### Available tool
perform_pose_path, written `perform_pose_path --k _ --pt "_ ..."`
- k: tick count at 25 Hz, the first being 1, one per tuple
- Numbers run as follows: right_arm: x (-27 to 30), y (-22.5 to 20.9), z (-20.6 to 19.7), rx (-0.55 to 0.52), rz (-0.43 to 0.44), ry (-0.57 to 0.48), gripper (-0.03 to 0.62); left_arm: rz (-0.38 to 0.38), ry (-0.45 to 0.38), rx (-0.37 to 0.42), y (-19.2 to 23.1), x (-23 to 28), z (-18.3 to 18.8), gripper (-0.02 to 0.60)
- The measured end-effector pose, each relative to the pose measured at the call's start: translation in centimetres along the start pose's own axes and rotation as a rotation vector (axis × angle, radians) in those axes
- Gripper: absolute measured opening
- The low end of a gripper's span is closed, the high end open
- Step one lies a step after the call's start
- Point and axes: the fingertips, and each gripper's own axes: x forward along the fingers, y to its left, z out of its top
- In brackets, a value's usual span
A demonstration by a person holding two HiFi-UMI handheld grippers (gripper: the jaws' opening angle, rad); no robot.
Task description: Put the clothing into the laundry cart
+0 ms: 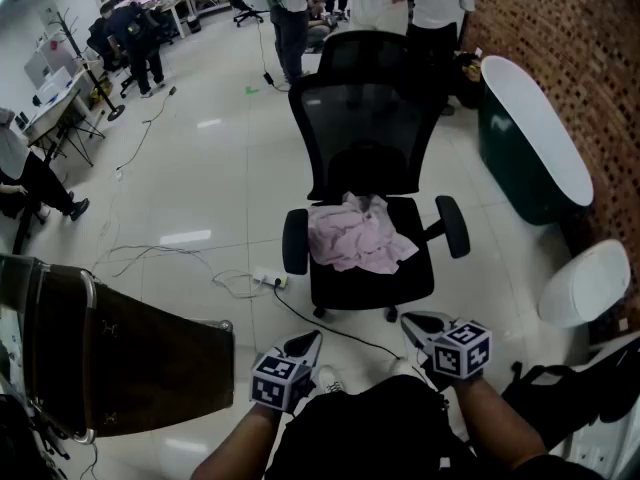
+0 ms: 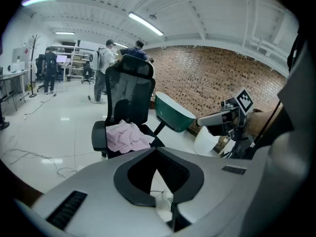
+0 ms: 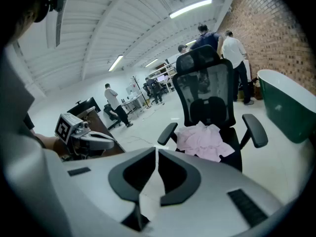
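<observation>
Far left: laundry cart (image 1: 150, 363) stood with dark fabric walls, well apart from office chair (image 1: 368, 118). Low, near person's lap: left gripper (image 1: 307, 341) pointed downward, jaws clenched tip to tip, nothing between them. Centre: pink clothing (image 1: 352, 236) lay crumpled on office chair seat, ahead of both grippers, touched by neither. Next over: right gripper (image 1: 424, 321) sat level with left one, jaws likewise pressed together, empty. Far right: green tub (image 1: 530, 143) stood along brick wall (image 1: 580, 48).

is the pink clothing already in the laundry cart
No, the pink clothing lies crumpled on the seat of the black office chair.
</observation>
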Motion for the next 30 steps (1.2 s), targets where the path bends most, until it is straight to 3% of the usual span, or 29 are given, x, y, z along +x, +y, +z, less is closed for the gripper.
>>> perform_pose_path --k 13,21,22,23,24,30 --pt "2.9 -0.5 2.9 -0.024 -0.022 0.002 0.041 -0.027 -0.015 0.016 2.7 1.8 2.8 -0.002" --pt "6.7 -4.5 5.7 -0.036 0.018 0.016 0.083 0.042 -0.007 -0.032 5.1 4.5 4.4 -0.002" --pt "7.4 -5.0 6.1 -0.036 0.034 0.023 0.099 0.053 -0.006 -0.041 5.5 4.9 4.7 -0.002" --pt "8.2 -5.4 6.6 -0.039 0.052 0.035 0.174 0.064 -0.005 -0.051 5.8 5.3 5.0 -0.002" --pt "9.0 -5.9 7.1 -0.045 0.067 0.050 0.195 0.076 -0.005 -0.061 6.3 5.8 5.4 -0.002" --pt "13.9 -10.3 9.1 -0.095 0.091 0.147 0.193 0.159 -0.011 -0.136 8.9 8.9 7.0 -0.002"
